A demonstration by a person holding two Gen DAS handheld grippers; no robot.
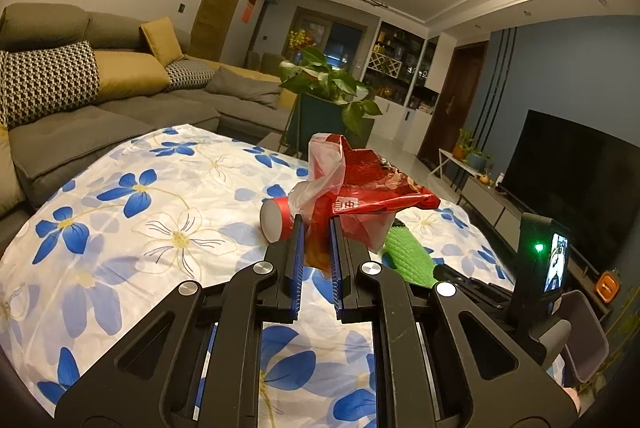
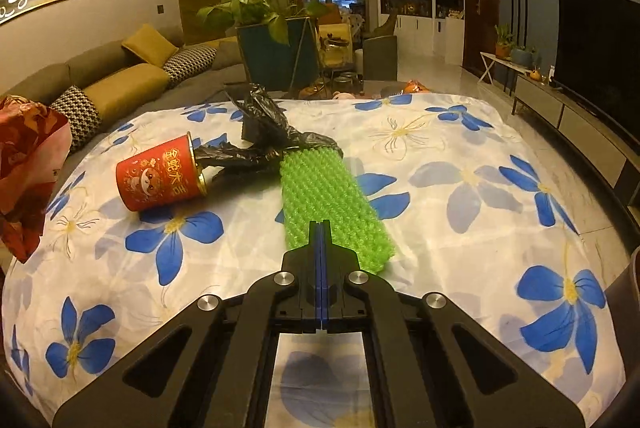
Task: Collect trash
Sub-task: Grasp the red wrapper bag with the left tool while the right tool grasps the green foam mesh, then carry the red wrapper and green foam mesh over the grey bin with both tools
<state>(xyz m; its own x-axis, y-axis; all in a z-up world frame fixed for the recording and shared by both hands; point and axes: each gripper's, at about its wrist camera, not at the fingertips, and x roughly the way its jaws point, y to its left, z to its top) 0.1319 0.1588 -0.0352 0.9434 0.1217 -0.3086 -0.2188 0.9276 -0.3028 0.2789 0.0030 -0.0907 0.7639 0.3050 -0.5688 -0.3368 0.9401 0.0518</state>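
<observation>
While the left hand-held gripper [image 1: 316, 228] grips the red bag [image 1: 360, 187] and the right hand-held gripper [image 2: 320, 228] pinches the green foam net [image 2: 332, 203], the can [image 2: 160, 179] at ten o'clock could roll away if bumped.

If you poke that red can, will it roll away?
Probably, a bit. The can lies on its side, so its round wall could roll over the flat cloth. The black bag reaching into its open mouth may slow it. With that mouth open, it is likely light and easy to shove.
</observation>
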